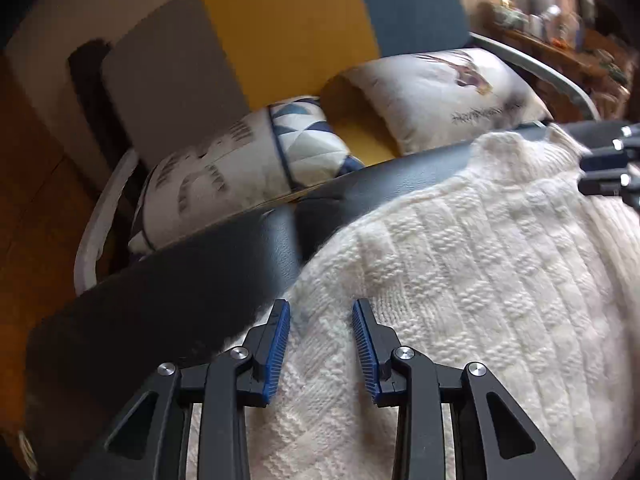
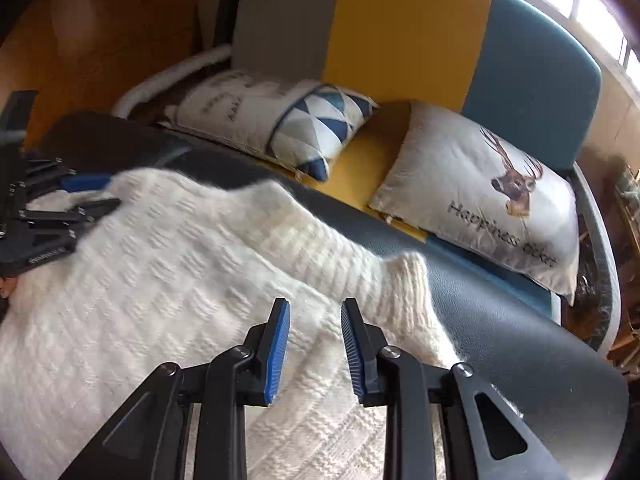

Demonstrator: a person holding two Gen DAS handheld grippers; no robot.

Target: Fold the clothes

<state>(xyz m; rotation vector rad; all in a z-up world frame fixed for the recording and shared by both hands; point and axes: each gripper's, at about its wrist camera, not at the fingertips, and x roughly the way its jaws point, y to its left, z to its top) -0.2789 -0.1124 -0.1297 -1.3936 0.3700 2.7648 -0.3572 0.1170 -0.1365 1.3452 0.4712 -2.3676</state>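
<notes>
A white knitted sweater [image 1: 460, 272] lies spread on a dark table [image 1: 180, 292], filling the left wrist view from 3 o'clock down to 6 o'clock. The left gripper [image 1: 321, 344] hangs over the sweater's edge at 6 o'clock, its blue-padded fingers [image 1: 278, 350] parted with only knit showing between them, nothing grasped. The right gripper [image 2: 315, 344] is likewise released, jaws apart above the sweater [image 2: 160, 280] near a ribbed cuff [image 2: 408, 280] at 4 o'clock of the garment. In the right wrist view the left gripper [image 2: 90, 196] appears at 9 o'clock, resting at the sweater's far edge. Beyond the table, toward 12 o'clock, a sofa [image 2: 408, 28] in grey, yellow and blue carries a triangle-patterned cushion [image 2: 320, 132] and a deer-print cushion [image 2: 492, 196].
</notes>
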